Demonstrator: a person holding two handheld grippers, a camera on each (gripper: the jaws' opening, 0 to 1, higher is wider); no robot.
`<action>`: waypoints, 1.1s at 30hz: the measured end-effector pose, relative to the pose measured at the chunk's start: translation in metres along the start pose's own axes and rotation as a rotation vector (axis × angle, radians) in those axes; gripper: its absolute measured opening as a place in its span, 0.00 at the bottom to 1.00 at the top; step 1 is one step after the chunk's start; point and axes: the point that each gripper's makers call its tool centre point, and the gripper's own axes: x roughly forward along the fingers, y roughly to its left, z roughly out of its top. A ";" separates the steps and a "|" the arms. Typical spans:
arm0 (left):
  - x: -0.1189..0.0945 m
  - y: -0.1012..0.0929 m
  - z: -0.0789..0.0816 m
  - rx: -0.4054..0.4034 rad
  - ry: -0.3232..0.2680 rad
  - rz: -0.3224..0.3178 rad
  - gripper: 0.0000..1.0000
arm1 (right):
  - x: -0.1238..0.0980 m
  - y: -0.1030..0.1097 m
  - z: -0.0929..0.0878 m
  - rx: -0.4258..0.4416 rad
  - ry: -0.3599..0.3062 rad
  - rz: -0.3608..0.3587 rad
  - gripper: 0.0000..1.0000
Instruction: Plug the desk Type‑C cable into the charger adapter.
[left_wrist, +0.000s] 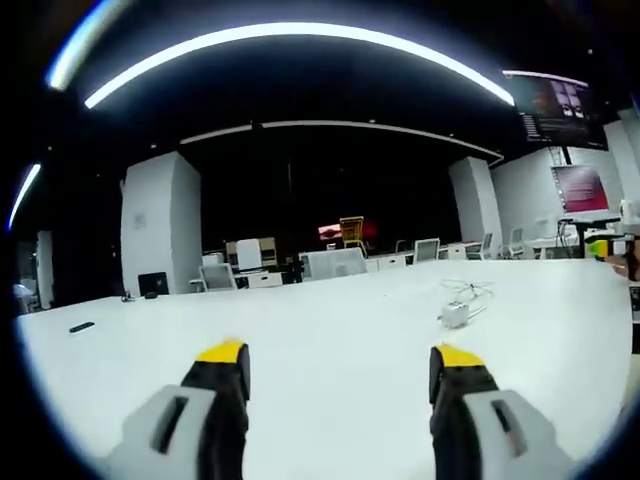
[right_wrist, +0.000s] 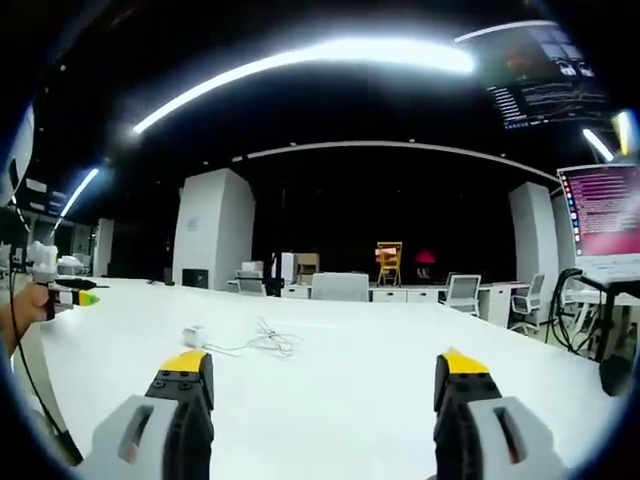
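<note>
Both my grippers hang over the white desk (left_wrist: 330, 340) with jaws spread wide, grasping nothing. The charger adapter (left_wrist: 455, 315) and loose white cable (left_wrist: 468, 292) lie ahead and right of my left gripper (left_wrist: 340, 365), ahead and left of my right gripper (right_wrist: 325, 372), between them.

Smooth matt white table (left_wrist: 330, 340), seemingly plastic white charger adapter (left_wrist: 455, 315), thin white cable (right_wrist: 272, 340)

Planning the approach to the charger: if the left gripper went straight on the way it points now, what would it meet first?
Probably just the bare white desk top. The left gripper, jaws open, points at empty surface; the small white charger adapter with its coiled white cable lies off to the right of that line.
</note>
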 end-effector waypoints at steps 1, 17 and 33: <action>0.001 0.000 -0.001 -0.001 0.001 -0.001 0.73 | 0.000 -0.001 -0.001 0.004 0.001 0.000 0.92; 0.003 -0.026 -0.009 -0.064 -0.001 -0.186 0.73 | 0.003 0.007 -0.007 0.012 0.005 0.123 0.94; -0.003 -0.048 -0.006 0.036 0.036 -0.329 0.72 | 0.003 0.027 -0.004 0.037 0.003 0.277 0.94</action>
